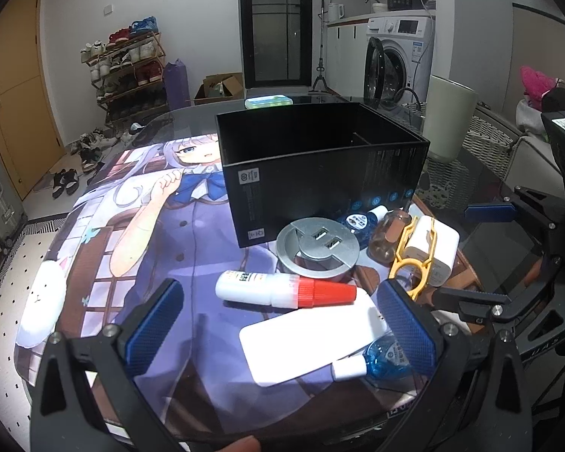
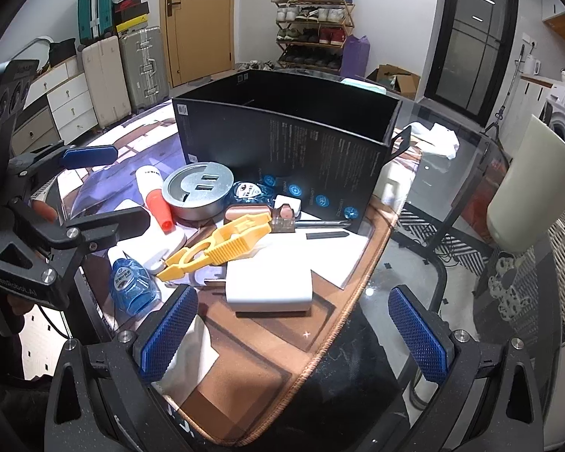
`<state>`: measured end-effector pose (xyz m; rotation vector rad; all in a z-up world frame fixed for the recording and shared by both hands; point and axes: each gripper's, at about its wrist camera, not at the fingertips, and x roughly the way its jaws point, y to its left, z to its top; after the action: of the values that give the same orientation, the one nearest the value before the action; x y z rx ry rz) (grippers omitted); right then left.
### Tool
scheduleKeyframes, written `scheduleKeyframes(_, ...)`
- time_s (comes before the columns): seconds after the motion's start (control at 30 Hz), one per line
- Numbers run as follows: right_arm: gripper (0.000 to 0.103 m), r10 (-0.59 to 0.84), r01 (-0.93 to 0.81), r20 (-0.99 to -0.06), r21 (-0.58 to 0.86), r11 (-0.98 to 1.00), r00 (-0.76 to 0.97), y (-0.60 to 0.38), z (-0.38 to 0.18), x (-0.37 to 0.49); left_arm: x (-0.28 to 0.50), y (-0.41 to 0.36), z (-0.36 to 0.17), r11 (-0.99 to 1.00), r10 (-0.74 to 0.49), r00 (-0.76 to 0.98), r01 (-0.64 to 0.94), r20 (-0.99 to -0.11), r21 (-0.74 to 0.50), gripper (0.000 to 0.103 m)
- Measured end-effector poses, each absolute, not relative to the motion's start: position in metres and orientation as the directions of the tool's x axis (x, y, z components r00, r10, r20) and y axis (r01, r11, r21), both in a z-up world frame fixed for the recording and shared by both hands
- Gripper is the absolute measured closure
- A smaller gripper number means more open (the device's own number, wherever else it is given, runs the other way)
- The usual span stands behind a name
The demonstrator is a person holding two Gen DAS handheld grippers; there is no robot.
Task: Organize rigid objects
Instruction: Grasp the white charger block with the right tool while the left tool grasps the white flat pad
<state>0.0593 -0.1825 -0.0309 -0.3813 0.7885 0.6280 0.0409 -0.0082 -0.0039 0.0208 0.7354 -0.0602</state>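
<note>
Progress: I judge nothing sorted yet | black box (image 1: 320,173) looks empty, clutter outside | left gripper (image 1: 282,324) spread, unladen | right gripper (image 2: 293,331) spread, unladen

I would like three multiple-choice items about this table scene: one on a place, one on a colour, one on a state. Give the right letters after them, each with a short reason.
1. Where does the yellow plastic tool lie?
A. inside the black box
B. partly over the white charger
C. on the floor

2. What colour is the cap of the white bottle?
A. red
B. green
C. black

3. In what state is the left tool?
A. shut on the bottle
B. shut on nothing
C. open, holding nothing

Answers:
1. B: in the right wrist view its middle rests across the top of the white charger, in front of the black box.
2. A: the ribbed cap at the bottle's end is red.
3. C: its two blue pads stand far apart, with nothing held between them.
</note>
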Motion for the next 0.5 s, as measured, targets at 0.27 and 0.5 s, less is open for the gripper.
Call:
scheduleKeyframes(0.27,0.0,0.363,-0.669,-0.779,-0.096,0.737,0.512,-0.167,-0.041,0.07,0.043,-0.005,-0.014,0.997,-0.063,0.702,0.069,-0.71,-0.02,0.0)
scheduleKeyframes(0.5,0.006,0.383,-0.668,-0.787,-0.05,0.742,0.484,-0.167,-0.042,0.084,0.046,-0.006,-0.019,0.992,-0.121,0.662,0.103,-0.739,-0.07,0.0)
